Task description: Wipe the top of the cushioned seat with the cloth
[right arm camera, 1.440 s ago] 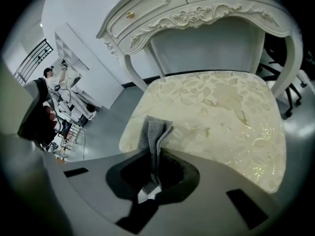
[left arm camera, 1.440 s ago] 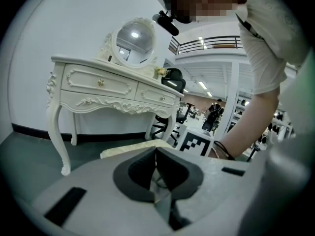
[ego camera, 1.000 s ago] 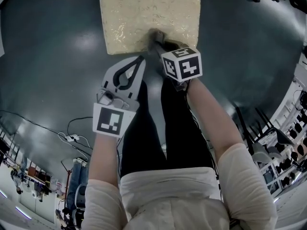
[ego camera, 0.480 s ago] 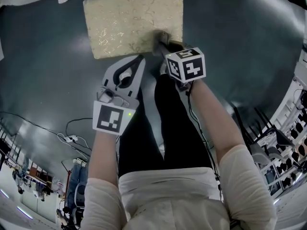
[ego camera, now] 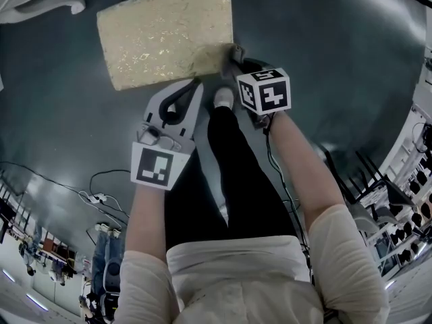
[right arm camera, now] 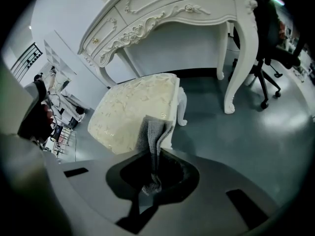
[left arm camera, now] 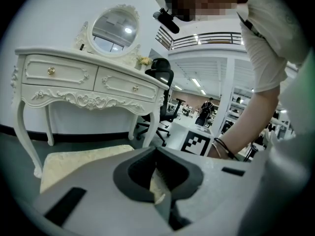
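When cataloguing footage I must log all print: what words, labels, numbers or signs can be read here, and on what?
Readable words or numbers: none in any view.
Left tongs, black-and-white square marker on its cube: coded pattern, not letters.
Right tongs, square markers on its cube: patterns only.
Grey knitted cloth clamped in the right tongs: no label shows.
Distant shelves: too small to read.

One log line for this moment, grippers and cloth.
right gripper: shut on cloth | cloth: at near right corner of cushioned seat | left gripper: shut, empty
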Available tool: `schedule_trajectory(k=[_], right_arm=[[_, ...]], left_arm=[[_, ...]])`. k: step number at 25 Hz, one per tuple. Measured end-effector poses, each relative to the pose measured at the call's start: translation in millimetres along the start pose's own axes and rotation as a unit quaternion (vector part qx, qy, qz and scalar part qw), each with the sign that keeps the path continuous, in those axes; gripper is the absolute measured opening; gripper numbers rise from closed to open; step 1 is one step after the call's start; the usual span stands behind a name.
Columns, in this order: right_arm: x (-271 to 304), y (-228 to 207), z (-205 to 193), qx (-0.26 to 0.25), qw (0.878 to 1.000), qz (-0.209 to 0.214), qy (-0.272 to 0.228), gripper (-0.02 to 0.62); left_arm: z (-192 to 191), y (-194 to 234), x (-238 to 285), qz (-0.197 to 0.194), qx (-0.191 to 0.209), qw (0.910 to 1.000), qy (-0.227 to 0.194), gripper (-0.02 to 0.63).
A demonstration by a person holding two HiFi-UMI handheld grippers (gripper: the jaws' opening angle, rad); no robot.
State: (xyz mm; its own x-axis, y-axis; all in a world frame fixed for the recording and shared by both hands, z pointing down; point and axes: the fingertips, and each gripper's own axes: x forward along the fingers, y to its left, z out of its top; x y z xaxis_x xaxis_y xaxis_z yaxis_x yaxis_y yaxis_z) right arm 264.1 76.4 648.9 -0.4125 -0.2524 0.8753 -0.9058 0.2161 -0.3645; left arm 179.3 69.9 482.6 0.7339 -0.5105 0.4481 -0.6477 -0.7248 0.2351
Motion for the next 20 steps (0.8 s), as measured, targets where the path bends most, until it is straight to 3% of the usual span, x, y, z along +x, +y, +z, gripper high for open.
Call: schedule_trajectory(k=[11, 20], right_arm=[[-17, -46, -13, 0.014, 0.999, -0.027, 0.010, 0.029], [-83, 7, 12, -0.004, 0.999, -0.018, -0.044, 0.029]], left_arm=[[2, -23, 18, 0.002, 0.001, 0.9998, 0.019, 0.003], [62, -20, -24, 0.000, 0.034, 0.9994, -0.011, 0.003]])
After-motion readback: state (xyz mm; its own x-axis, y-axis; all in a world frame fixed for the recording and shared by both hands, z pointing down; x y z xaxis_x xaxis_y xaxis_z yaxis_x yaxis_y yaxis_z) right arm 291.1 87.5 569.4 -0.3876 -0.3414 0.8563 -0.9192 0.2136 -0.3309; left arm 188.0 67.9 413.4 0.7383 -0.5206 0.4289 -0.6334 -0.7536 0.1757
